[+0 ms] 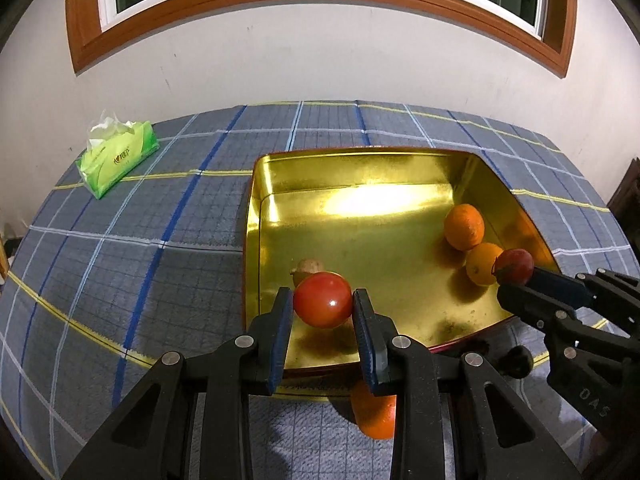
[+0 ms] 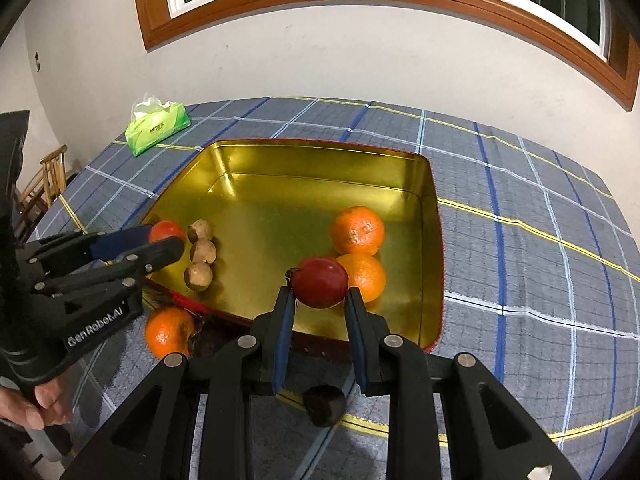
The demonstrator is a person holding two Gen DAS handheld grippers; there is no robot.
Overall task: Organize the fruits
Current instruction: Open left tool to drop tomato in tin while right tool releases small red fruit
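- Fruits partly sorted: two oranges and three brown ones already in gold tin.
- Left gripper clamping tomato, right gripper clamping dark red fruit (both over tin).
- Left on cloth: orange, dark fruit.

tin on the tablecloth, two oranges touching at its right wall, three small round fruits in a row at its left, another orange on the cloth before the tin's near-left corner, tissue pack far left behind
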